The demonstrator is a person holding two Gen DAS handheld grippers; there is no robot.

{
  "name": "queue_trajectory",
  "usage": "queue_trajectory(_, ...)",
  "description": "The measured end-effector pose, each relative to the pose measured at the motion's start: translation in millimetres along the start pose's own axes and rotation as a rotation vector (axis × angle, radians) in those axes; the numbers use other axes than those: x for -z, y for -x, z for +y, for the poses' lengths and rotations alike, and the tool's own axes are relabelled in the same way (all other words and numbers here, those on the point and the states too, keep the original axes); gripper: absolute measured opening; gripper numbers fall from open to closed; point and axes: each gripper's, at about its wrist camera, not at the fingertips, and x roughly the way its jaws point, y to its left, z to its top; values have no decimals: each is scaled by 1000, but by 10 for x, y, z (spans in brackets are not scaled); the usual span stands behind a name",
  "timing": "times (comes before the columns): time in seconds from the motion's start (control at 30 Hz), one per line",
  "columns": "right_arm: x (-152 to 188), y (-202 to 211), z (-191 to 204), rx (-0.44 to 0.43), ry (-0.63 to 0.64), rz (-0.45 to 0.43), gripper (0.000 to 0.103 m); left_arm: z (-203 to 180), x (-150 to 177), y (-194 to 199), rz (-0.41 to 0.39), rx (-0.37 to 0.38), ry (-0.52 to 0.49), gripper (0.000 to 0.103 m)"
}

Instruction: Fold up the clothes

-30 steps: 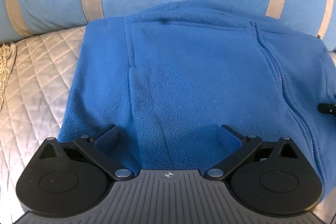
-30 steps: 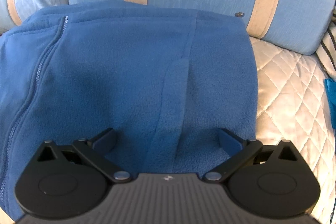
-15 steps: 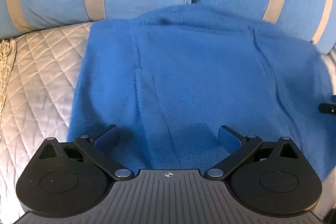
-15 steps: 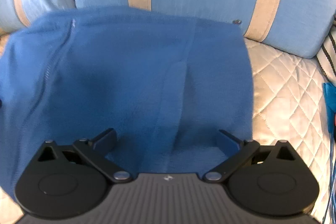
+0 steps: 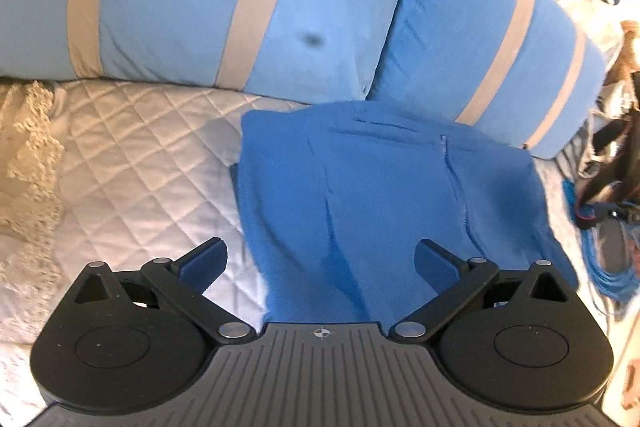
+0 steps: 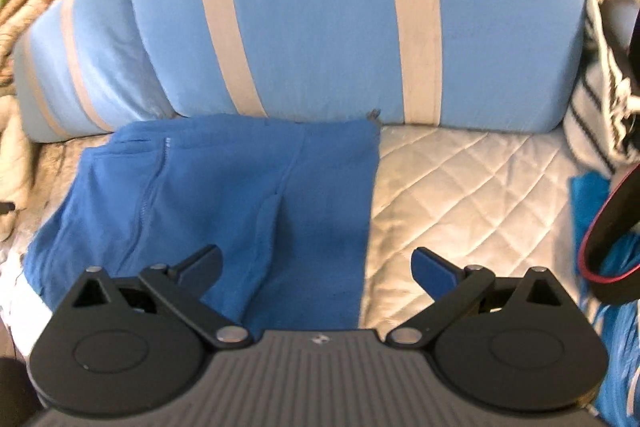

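The folded blue fleece jacket (image 5: 384, 203) lies flat on the quilted cover (image 5: 132, 167), its far edge against the striped blue cushions (image 6: 320, 15). The left gripper (image 5: 322, 259) and the right gripper (image 6: 316, 263) hang near the jacket's front edge, jaws spread wide, holding nothing.

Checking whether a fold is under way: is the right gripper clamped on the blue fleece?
No, the right gripper is open, with nothing between its fingers, above the blue fleece.

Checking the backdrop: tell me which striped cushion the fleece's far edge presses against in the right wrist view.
The big upright cushion at centre; the blue fleece meets its base, while the smaller cushion sits off left.
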Motion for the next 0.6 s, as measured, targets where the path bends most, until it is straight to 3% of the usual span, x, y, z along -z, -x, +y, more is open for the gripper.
queue_trajectory(0.3,-30,477,-597,-11,-20,-50,102,556,-97,468,-70,76,88,102)
queue_trajectory(0.43,12,493,-864,-43,-79,-70,103,798,-41,310,-94,148,159,102)
queue_trajectory(0.6,154,207,-921,-97,-130,-73,103,940,99,-112,-60,225,182,102)
